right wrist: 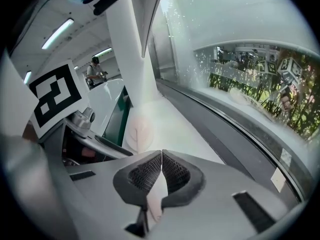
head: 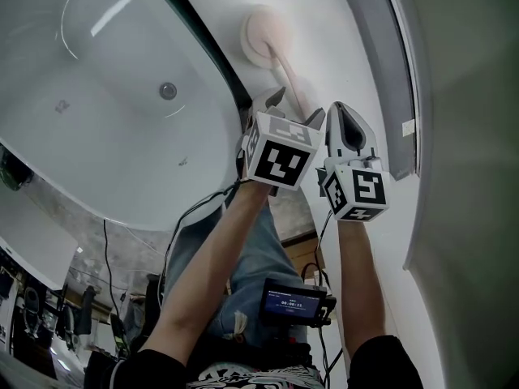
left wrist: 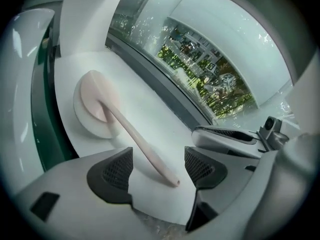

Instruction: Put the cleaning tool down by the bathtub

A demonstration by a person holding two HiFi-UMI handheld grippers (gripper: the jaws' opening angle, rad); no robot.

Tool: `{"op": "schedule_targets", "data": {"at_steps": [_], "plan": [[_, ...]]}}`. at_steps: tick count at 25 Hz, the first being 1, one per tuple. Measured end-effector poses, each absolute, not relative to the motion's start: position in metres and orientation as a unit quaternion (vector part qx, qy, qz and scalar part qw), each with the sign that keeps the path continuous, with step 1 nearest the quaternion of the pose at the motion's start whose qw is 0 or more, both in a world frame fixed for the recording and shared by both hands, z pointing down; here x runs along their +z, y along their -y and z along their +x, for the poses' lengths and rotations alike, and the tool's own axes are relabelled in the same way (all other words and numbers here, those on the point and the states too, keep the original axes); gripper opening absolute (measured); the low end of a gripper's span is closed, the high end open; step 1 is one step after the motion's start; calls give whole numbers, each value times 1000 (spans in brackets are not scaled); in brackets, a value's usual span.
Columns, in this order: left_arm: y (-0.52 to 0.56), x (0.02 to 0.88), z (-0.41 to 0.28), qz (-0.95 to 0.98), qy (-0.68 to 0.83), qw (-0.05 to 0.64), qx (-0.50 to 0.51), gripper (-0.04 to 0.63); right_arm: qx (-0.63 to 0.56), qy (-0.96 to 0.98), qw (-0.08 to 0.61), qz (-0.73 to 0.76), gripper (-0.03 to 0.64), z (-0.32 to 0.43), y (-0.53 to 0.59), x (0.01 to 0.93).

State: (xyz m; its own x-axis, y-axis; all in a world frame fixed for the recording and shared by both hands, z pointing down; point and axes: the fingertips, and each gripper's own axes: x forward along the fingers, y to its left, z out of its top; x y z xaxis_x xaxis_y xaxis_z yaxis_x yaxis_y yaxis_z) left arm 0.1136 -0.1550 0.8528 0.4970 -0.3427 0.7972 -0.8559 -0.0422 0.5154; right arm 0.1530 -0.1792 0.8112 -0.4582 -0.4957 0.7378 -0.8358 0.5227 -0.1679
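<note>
Your left gripper [left wrist: 159,168] stands released, its jaws wide apart on either side of the handle tip of the pale pink long-handled cleaning tool [left wrist: 131,134], and neither pad touches it. The tool rests on the white ledge [left wrist: 155,101] just beside the white bathtub [head: 122,104]. Your right gripper [right wrist: 161,170] is clenched on nothing.

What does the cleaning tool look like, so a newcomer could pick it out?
Start at the white bathtub and move to the flat white ledge beside its rim. The cleaning tool lies there: a pale pink round head on a long slim handle, the only coloured, loose thing on that ledge.
</note>
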Motion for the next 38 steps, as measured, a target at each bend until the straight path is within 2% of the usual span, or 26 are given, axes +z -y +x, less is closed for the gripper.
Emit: {"op": "schedule_targets", "data": {"at_steps": [8,9,10,11,15,25,32,35,38], "plan": [[176,812,86,688,473,529,151,309,258,817,323,402,28,150,180,796],[176,809,81,687,482,523,147,257,257,818,323,402,28,150,178,794],[176,806,76,689,491,514,142,97,255,819,322,401,28,149,176,793],[174,803,71,693,496,506,134,15,253,820,322,399,28,147,174,794],[163,790,59,713,487,494,100,15,232,826,327,395,28,134,164,795],[128,728,2,751,497,420,113,15,161,831,316,429,28,113,148,729],[103,662,-37,773,512,350,134,15,177,844,256,437,28,91,123,652],[85,631,-48,776,509,350,129,15,208,841,209,453,28,90,102,611],[72,583,-63,775,511,360,97,15,205,841,212,453,28,83,87,575]]}}
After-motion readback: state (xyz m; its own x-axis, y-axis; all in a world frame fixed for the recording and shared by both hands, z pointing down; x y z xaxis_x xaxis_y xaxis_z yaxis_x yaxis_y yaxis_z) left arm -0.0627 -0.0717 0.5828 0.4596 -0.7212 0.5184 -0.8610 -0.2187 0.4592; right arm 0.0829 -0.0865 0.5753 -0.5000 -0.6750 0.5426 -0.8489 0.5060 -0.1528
